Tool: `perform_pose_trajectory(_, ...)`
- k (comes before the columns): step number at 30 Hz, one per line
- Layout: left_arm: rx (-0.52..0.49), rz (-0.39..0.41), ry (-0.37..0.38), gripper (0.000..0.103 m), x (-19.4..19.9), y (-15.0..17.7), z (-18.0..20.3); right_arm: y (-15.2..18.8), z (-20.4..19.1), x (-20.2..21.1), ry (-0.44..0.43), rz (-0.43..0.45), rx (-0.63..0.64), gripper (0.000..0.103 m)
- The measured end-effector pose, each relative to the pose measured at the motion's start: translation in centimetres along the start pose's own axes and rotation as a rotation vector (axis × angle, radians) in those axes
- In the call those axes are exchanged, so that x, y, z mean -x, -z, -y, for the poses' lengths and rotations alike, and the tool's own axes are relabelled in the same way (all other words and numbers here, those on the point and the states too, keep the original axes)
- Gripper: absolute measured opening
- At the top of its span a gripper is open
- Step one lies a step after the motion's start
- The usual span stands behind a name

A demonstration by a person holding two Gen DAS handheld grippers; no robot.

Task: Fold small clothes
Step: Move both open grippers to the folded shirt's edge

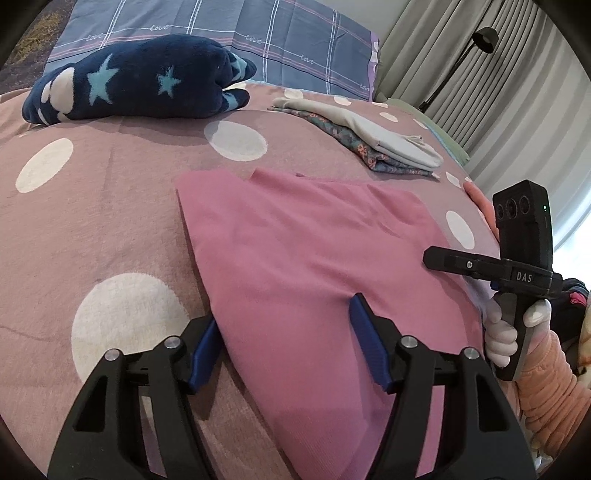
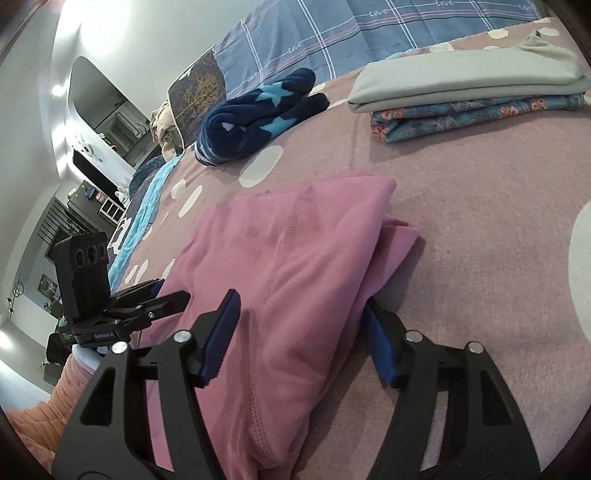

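Mauve bedding with big white dots [image 1: 110, 206] covers the bed, and a blue checked pillow [image 1: 229, 26] lies across its far end before pale curtains [image 1: 436, 55] and a black floor lamp [image 1: 484, 40]. A rolled navy blanket with light-blue stars [image 1: 147, 77] sits near the pillow. To its right a small stack of folded clothes rests on the cover — a grey piece [image 2: 469, 79] on top of a floral one [image 2: 461, 120].

Nearer the cameras lies the pink garment [image 1: 306, 251], folded into several layers, its stitched seam running up the middle in the right wrist view [image 2: 291, 236].

The left claw [image 1: 288, 350] stands partly open at the garment's left near edge. Its right finger rests on the pink cloth while its left finger [image 1: 207, 354] sits at the fabric's edge, over the bed cover; the blue pads do not pinch the cloth.

The right claw [image 2: 299, 339] is likewise partly open at the garment's right side. Its left finger [image 2: 221, 332] lies on top of the pink layers and its right finger sits just beside the folded edge, on the cover, so the thick fold lies between the jaws — I cannot tell whether the pads press it.

A white-gloved hand [image 1: 502, 332] with a peach quilted sleeve [image 1: 554, 387] grips the right handle.
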State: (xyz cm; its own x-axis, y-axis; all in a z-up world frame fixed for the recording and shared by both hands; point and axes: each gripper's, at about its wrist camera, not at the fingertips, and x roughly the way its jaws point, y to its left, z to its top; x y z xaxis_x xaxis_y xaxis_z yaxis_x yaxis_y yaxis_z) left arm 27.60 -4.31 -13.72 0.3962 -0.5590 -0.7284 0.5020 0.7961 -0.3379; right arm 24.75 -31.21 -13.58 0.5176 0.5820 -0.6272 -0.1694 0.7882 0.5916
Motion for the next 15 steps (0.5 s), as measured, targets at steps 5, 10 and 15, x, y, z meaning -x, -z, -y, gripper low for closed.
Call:
perform_pose_trajectory(5, -0.03, -0.021, 0.013, 0.052, 1.6, 1.4, 0.2, 1.4, -0.7, 0.9, -0.029, -0.048, 0.024, 0.055)
perform_pose_trajectory(10, -0.024, -0.036, 0.03, 0.053, 0.7, 0.7, 0.0, 1.1, -1.2, -0.1, -0.015, -0.054, 0.054, 0.057)
perform_pose_trajectory(15, -0.023, -0.027, 0.037, 0.054, -0.9, -0.8, 0.0, -0.6, -0.7, -1.8, -0.034, -0.052, 0.034, 0.057)
